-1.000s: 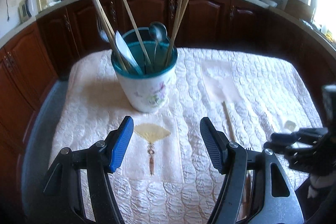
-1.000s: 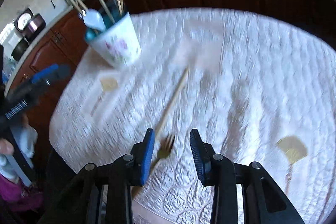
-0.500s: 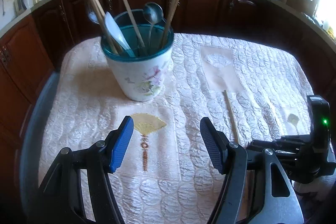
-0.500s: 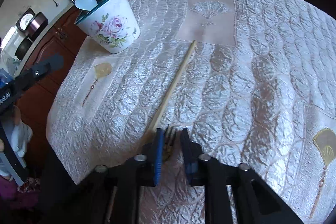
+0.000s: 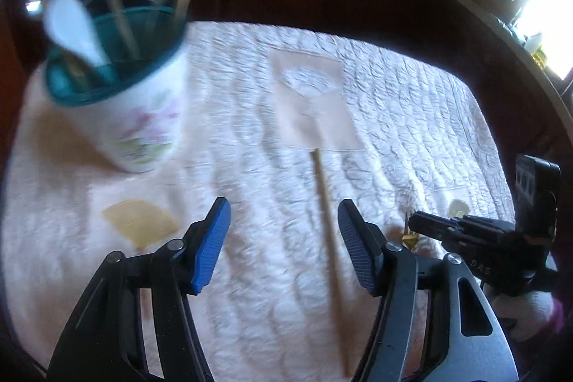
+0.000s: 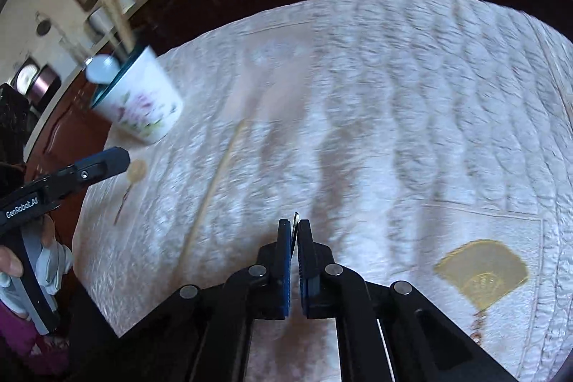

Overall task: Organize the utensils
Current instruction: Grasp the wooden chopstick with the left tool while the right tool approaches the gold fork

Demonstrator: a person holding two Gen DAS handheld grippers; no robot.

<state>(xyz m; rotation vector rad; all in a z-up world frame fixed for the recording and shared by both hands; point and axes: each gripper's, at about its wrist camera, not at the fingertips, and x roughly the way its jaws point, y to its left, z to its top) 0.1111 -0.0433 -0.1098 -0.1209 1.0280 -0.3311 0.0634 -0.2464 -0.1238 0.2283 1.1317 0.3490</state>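
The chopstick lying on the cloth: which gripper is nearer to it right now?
Left. The left gripper, empty and closing, hangs over the chopstick, which runs up between its fingers. The right gripper sits off to the chopstick's side, shut on a thin metal utensil.

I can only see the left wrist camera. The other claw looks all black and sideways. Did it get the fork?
Observer: Yes. In the right wrist view, the right claw is shut on the fork, which is pinched edge-on.
Child: What's painted on the cup? It's blurry here.
Observer: The cup has pink-purple flowers with green leaves.
Child: Is there anything on the cloth past that claw?
Observer: A whole gold fan is stitched into the tablecloth, to the claw's right.
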